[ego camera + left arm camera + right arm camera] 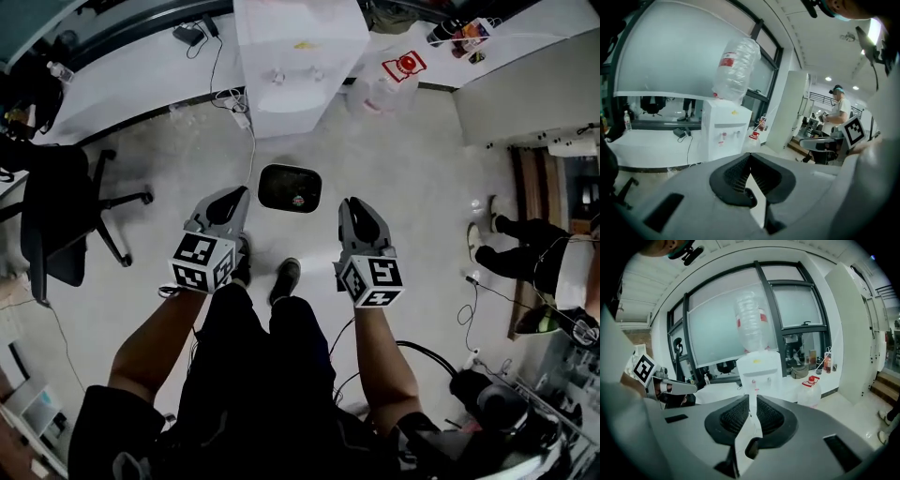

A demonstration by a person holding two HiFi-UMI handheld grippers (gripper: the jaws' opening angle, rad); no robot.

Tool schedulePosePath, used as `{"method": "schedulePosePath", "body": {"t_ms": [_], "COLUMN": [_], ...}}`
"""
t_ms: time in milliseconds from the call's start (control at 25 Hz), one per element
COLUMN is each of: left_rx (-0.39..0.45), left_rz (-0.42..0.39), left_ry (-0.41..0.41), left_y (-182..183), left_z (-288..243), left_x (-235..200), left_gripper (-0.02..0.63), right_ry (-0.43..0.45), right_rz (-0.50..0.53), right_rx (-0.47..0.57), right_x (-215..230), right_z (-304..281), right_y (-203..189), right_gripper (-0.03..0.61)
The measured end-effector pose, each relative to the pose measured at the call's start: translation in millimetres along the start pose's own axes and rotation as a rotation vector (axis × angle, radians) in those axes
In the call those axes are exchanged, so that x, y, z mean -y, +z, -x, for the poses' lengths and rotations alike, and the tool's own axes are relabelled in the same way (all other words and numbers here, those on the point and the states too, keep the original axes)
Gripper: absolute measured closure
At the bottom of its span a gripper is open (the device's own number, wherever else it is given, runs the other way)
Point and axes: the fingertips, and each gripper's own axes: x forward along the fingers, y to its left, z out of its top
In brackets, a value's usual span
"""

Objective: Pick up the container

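Note:
A black, rounded-rectangle container lies on the pale floor just ahead of the person's shoes. My left gripper is held at waist height to its left, with jaws closed tip to tip and nothing between them. On the container's right my right gripper is shut and empty too. Both point forward over the floor, above and short of the container. The left gripper view shows its jaws meeting before a white water dispenser. In the right gripper view the jaws meet before the same dispenser. Neither gripper view shows the container.
The water dispenser stands ahead, with a clear jug with a red cap on the floor to its right. A black office chair is at the left. Cables trail over the floor. Another person stands at the right.

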Motion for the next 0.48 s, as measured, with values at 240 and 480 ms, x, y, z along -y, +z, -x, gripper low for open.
{"method": "schedulePosePath", "body": {"t_ms": [240,480], "left_rx": [-0.054,-0.104], "left_rz": [0.039,0.071], "left_ry": [0.06,0.026], "left_y": [-48,-107], "left_z": [-12,-48], "left_x": [-13,-29], "left_gripper": [0.607,0.606], "right_ry": [0.036,-0.008], "right_rz": [0.0,-0.021], "right_rx": [-0.062,-0.128], "right_x": [10,25], "right_z": [-14,-33], "right_y": [-45,-99], "right_gripper": [0.529,0.502]}}
